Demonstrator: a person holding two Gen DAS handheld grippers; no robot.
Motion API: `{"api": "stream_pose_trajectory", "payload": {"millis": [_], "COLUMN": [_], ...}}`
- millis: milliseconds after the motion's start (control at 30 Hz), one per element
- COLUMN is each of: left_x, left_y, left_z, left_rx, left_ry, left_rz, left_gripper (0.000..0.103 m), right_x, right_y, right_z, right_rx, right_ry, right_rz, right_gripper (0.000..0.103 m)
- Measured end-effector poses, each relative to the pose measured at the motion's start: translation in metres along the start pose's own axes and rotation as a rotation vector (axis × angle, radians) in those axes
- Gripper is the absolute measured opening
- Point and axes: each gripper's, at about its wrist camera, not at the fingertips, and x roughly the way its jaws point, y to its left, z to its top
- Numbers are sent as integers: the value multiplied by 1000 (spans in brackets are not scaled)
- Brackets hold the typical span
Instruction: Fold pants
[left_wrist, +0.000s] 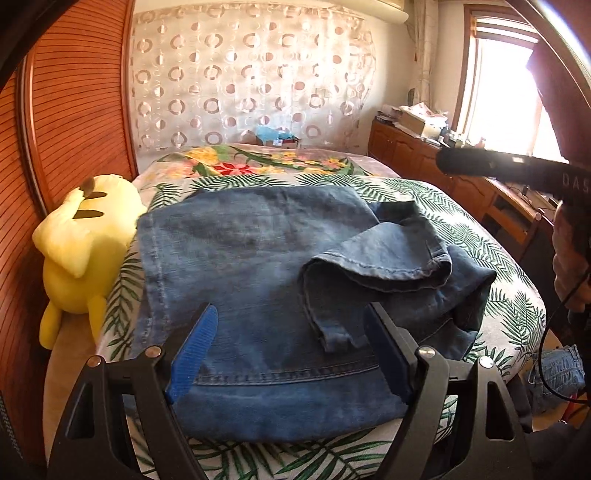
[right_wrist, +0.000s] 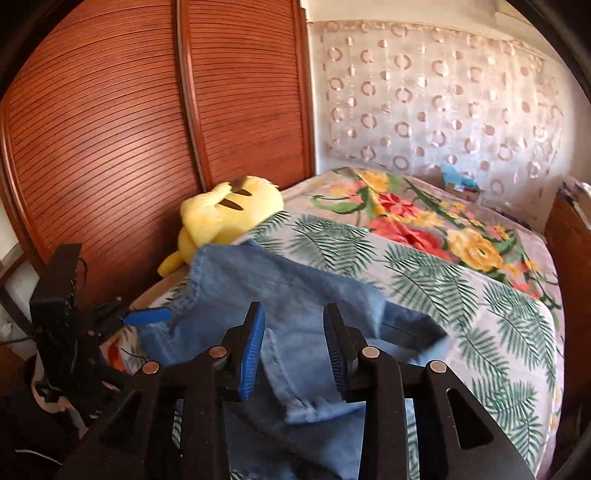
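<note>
A pair of blue jeans (left_wrist: 258, 266) is seen lying partly folded on the bed (left_wrist: 509, 306), over a palm-leaf bedspread, with one leg end doubled back on top toward the right edge. The left gripper (left_wrist: 291, 350) is held wide open above the near edge of the denim with nothing between its blue pads (left_wrist: 192, 354), while the right gripper (right_wrist: 293, 347) is held partly open over a raised fold of the jeans, gripping nothing. A yellow plush toy (left_wrist: 81, 254) is laid just beside the jeans against the slatted wooden wardrobe doors (right_wrist: 122, 122).
</note>
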Motion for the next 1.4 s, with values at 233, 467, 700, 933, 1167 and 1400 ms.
{"api": "stream_pose_trajectory", "payload": {"millis": [233,467,700,933,1167,1400], "left_x": [28,43,46,49,52,22], "left_y": [-7,-11,-15,-19,-17,-22], "left_z": [-3,-12,-12,-14,-15,-6], "left_rx": [24,41,42,29,12,9], "left_ry": [68,116,116,122,118,40], "left_rz": [-11,-23,-49,-86,-103,-136], "left_gripper": [70,53,40,38,22,3], "right_x": [4,-1,22,40,62,35], "right_y": [5,1,6,9,15,12], "right_z": [-33,-44,-36,-30,-31,-14], "right_rx": [30,118,226,274,294,221], "right_ry": [68,107,143,180,210,76], "right_rz": [-43,-47,27,73,54,35], "right_gripper": [35,45,46,46,29,6]}}
